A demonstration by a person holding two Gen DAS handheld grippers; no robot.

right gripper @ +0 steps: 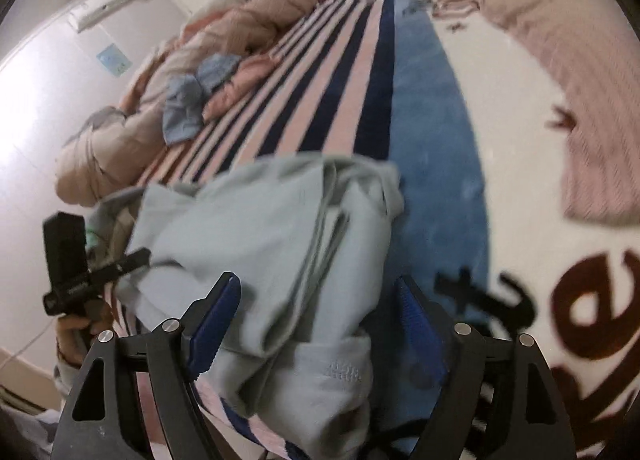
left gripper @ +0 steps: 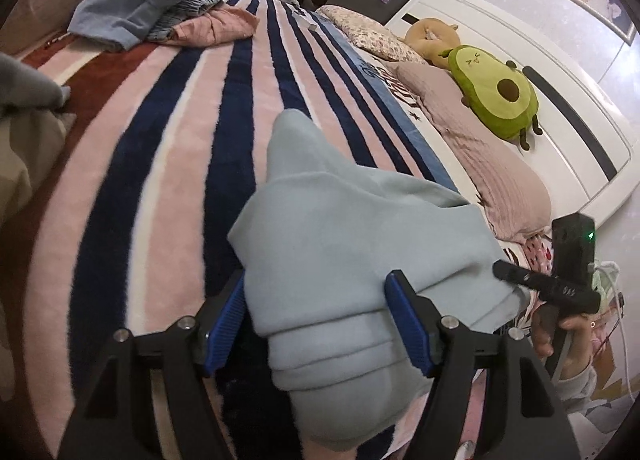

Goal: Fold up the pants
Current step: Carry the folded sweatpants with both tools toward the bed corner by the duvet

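The pale blue pants [left gripper: 340,260] lie bunched in folded layers on the striped blanket [left gripper: 180,140]. My left gripper [left gripper: 316,320] is open, its blue-padded fingers [left gripper: 408,324] on either side of the pants' thick folded end. In the right wrist view the same pants [right gripper: 280,252] lie in a rumpled stack, and my right gripper [right gripper: 316,324] is open with the cloth between its fingers [right gripper: 216,324]. The right gripper also shows in the left wrist view [left gripper: 548,288], at the pants' right edge. The left gripper shows in the right wrist view [right gripper: 96,276], at the left.
A pile of blue and pink clothes [left gripper: 152,4] lies at the far end of the bed. An avocado plush [left gripper: 496,96] and pink pillows [left gripper: 480,148] sit by the white headboard [left gripper: 560,100]. A beige duvet [right gripper: 168,80] lines the bed's far side.
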